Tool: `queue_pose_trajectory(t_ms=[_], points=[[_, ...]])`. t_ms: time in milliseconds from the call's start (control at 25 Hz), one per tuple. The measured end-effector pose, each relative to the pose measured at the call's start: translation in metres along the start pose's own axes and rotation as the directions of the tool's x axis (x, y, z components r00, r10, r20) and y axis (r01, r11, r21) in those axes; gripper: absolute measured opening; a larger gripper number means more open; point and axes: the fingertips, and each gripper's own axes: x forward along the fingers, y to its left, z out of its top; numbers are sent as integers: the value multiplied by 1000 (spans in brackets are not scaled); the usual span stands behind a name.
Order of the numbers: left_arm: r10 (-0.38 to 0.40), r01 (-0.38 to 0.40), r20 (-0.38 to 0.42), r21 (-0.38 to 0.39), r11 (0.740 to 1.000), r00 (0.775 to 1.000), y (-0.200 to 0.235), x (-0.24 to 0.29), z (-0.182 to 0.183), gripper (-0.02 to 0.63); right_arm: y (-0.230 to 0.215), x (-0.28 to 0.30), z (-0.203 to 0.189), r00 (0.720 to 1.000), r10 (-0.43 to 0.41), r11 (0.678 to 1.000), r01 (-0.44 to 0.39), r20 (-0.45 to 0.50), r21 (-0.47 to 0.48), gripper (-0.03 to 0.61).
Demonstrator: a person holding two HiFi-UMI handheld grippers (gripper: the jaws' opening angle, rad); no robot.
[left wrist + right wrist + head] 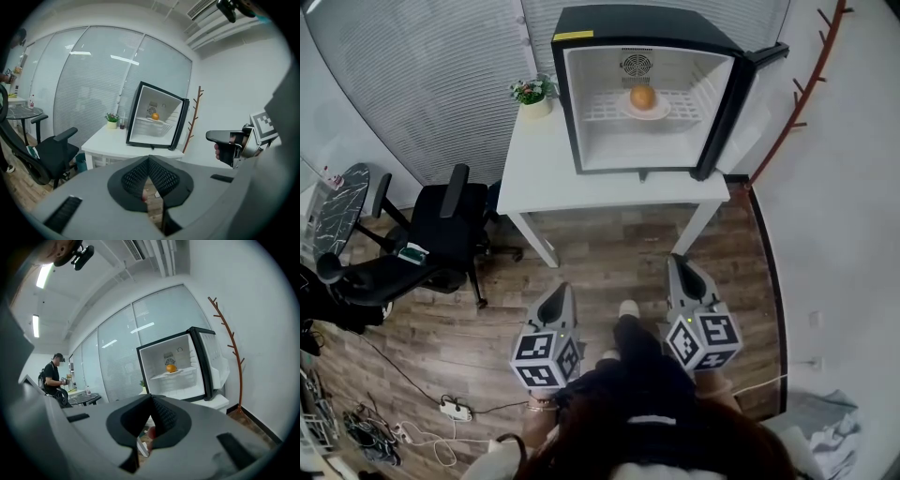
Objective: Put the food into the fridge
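A small black fridge stands open on a white table, its door swung to the right. On its wire shelf an orange rests on a white plate. The orange also shows in the left gripper view and in the right gripper view. Both grippers hang over the wooden floor, well short of the table. My left gripper is shut and holds nothing. My right gripper is shut and empty too, pointing toward the fridge.
A potted plant sits on the table's back left corner. A black office chair stands left of the table, a dark round table beyond it. A coat rack lines the right wall. A power strip with cables lies on the floor. A person stands far left.
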Motion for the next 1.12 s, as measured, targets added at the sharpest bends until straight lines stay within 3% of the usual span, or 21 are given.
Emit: queue_pose_trajectory(t_ms=[1120], points=[[-4,5,15,-41,999,1000,-1,-23,-17,-2,12,-22,0,1000,10,1000,-10,18,22,-5]])
